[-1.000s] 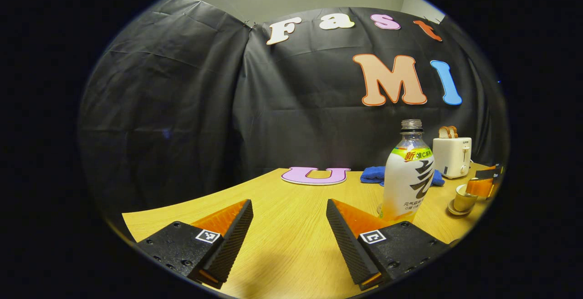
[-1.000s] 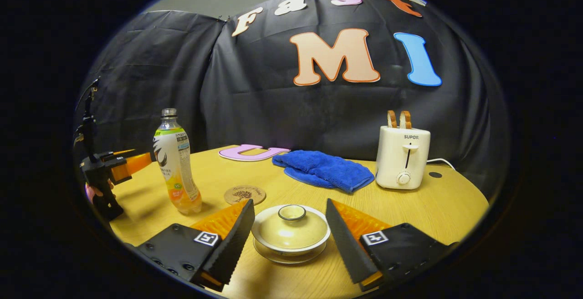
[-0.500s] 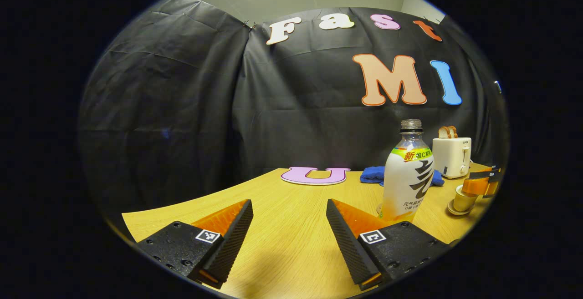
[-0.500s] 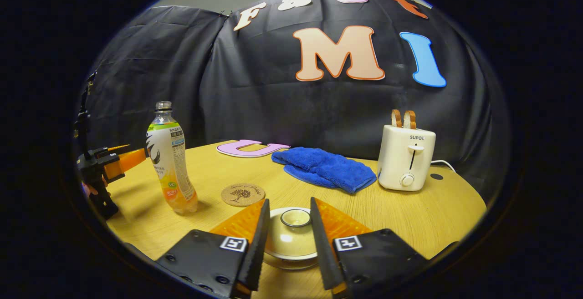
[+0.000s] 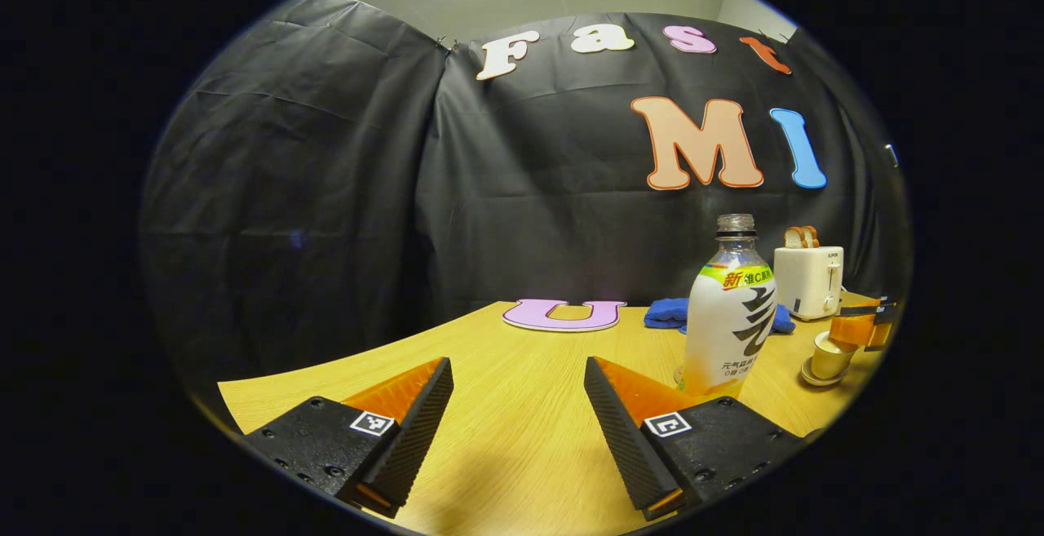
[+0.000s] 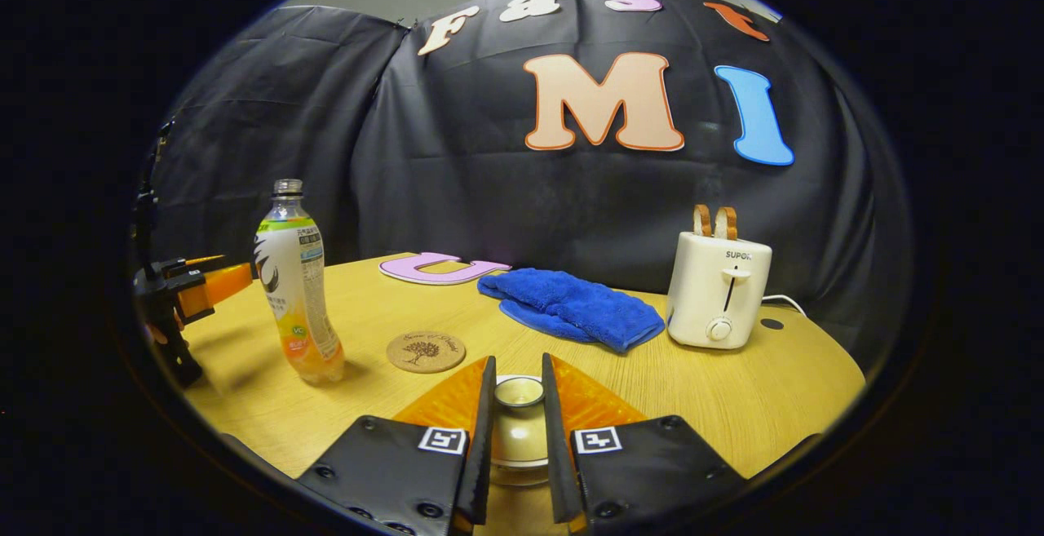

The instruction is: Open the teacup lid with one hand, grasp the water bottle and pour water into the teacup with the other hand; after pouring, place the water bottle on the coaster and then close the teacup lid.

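Two of my right fingers (image 6: pixel 481 430) pinch the teacup lid (image 6: pixel 519 392) knob between them: step one. Next, lift it straight up. My left fingers (image 5: pixel 424 409) gape wide, water bottle (image 5: pixel 730 307) just right.

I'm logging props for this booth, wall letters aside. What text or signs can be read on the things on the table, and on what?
"SUPO", its end unclear: front of the toaster.
Water bottle label: print too small to read reliably.
Coaster: script over a tree motif, too small to read.
Right gripper: square coded markers, no words.
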`<action>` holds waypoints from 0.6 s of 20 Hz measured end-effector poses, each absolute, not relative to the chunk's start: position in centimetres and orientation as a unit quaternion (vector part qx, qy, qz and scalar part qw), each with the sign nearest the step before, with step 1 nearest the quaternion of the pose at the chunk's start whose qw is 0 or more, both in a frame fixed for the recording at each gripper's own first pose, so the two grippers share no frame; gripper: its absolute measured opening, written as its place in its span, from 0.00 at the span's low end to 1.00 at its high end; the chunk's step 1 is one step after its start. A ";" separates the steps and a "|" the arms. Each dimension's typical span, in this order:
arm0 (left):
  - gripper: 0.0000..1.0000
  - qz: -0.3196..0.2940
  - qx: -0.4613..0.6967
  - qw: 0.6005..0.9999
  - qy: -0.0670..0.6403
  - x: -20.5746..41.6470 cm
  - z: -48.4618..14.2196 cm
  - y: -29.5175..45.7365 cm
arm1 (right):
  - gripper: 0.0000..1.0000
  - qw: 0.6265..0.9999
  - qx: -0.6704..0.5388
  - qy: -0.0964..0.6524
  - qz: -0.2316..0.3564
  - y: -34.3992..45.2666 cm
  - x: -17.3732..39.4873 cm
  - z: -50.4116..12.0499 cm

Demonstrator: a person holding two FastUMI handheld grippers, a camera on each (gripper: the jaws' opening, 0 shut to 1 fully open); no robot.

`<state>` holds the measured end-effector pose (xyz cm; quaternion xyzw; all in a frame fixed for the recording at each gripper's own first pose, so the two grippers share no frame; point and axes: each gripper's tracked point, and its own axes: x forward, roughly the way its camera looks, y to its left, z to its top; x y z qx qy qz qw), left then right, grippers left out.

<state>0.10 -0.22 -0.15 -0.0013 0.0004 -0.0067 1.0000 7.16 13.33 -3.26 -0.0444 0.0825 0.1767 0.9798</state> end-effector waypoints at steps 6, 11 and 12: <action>0.95 -0.007 -0.001 1.000 0.000 0.1 -0.1 -0.2 | 0.36 0.982 -0.033 0.046 0.181 12.9 6.4 -2.0; 0.95 -0.007 -0.001 1.000 0.000 0.1 -0.1 -0.2 | 0.34 0.986 -0.022 0.021 0.165 11.6 5.0 -1.1; 0.95 -0.007 -0.001 1.000 0.000 0.1 -0.1 -0.2 | 0.34 0.987 -0.016 0.016 0.161 11.1 4.6 -0.9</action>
